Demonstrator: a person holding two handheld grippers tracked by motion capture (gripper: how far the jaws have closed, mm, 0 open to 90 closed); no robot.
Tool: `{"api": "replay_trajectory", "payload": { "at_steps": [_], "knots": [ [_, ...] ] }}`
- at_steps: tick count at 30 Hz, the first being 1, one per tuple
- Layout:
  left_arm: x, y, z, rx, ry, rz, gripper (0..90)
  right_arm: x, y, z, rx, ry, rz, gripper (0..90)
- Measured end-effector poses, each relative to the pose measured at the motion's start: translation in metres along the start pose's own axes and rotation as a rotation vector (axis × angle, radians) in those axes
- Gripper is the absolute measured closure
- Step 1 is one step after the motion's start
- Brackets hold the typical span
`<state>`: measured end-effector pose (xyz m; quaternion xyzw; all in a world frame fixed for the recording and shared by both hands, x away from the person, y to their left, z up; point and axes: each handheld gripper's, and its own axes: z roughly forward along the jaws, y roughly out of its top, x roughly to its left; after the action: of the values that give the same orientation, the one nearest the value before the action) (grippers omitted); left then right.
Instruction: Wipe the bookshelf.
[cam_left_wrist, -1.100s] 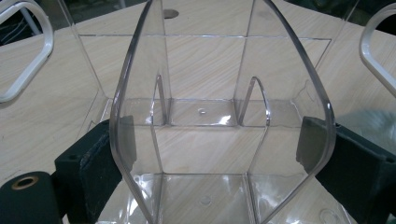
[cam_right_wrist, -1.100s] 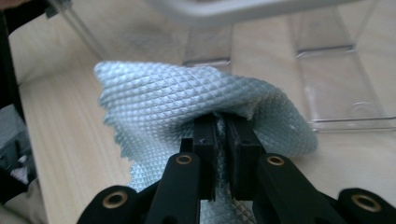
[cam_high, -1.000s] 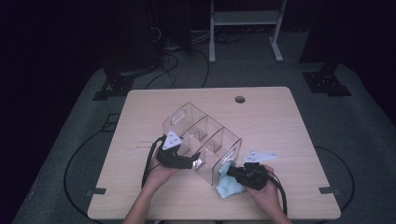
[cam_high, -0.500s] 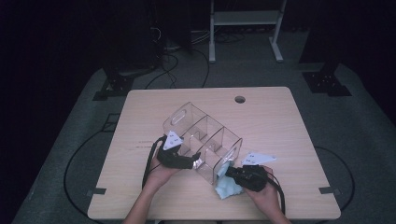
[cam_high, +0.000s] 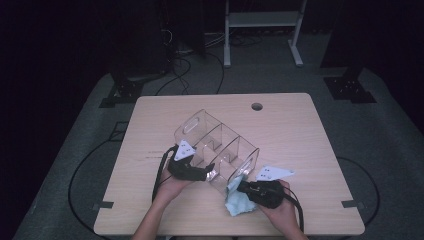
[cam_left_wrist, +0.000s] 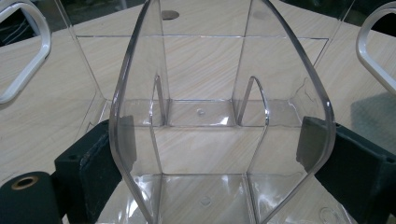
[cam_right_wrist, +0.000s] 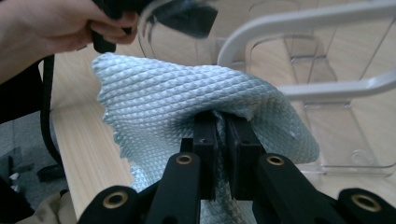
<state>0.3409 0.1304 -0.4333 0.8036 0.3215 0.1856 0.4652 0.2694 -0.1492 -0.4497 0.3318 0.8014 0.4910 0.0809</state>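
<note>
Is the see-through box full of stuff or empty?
Empty. The clear organizer has bare compartments, with wood grain showing through its walls. The blue cloth sits outside it, pinched by the right gripper.

One clear organiser (cam_high: 216, 146), one blue cloth (cam_high: 239, 202), two grippers, left (cam_high: 207, 172), right (cam_high: 241, 186), one table (cam_high: 300, 135).

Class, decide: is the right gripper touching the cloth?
Touching. The right gripper view shows the right gripper with jaws pinched shut on a fold of the cloth.

Probably lab or studio: dark surround, cabled floor (cam_high: 190, 75), lone wooden table (cam_high: 280, 125).
</note>
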Motion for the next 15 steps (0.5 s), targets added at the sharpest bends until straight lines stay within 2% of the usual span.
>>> {"api": "replay_trajectory", "payload": {
  "at_steps": [6,9,11,12,15],
  "knots": [
    [0.000,0.000,0.000,0.000,0.001,-0.001,8.4,-0.001,-0.016,0.021,0.111,0.016,0.032,82.9],
    [0.000,-0.001,0.000,-0.002,0.001,0.000,8.4,0.000,-0.014,0.019,0.104,0.010,0.021,82.9],
    [0.001,-0.001,0.000,-0.002,0.002,0.001,8.4,0.004,-0.008,0.013,0.066,0.010,0.008,82.9],
    [0.001,-0.001,0.000,-0.002,0.001,-0.002,8.4,0.006,-0.003,0.006,0.018,0.016,-0.001,82.9],
    [0.001,0.000,0.000,0.000,0.000,-0.004,8.4,0.007,-0.002,0.005,0.010,0.024,-0.001,82.9]
  ]
}}
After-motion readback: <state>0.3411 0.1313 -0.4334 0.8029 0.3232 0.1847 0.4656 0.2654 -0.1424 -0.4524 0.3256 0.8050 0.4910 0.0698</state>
